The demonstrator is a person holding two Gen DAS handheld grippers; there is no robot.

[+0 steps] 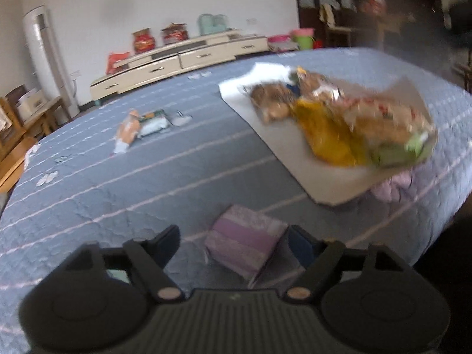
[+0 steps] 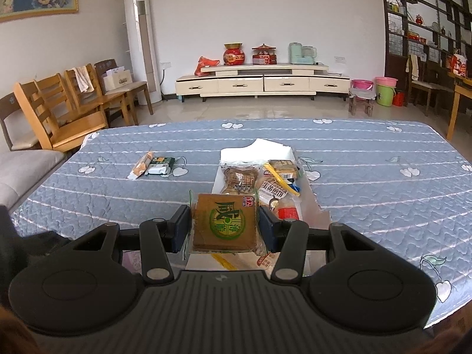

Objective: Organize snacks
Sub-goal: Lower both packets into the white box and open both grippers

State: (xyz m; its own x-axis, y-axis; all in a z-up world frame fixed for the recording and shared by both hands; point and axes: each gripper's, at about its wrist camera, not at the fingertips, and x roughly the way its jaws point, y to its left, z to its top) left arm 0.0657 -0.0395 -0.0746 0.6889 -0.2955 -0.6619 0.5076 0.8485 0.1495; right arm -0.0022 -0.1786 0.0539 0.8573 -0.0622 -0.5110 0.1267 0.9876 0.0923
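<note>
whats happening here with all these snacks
A person is sorting snacks on a blue quilted table with a handheld gripper in each hand. The right gripper is clamped on a brown snack packet with a green logo, held over the white tray already piled with packets. The left gripper is open around a purple packet.

Motion blur smears the snack pile [image 1: 345,124] in the left wrist view, so no label reads. The purple packet [image 1: 244,244] blurs too, its print illegible.
</note>
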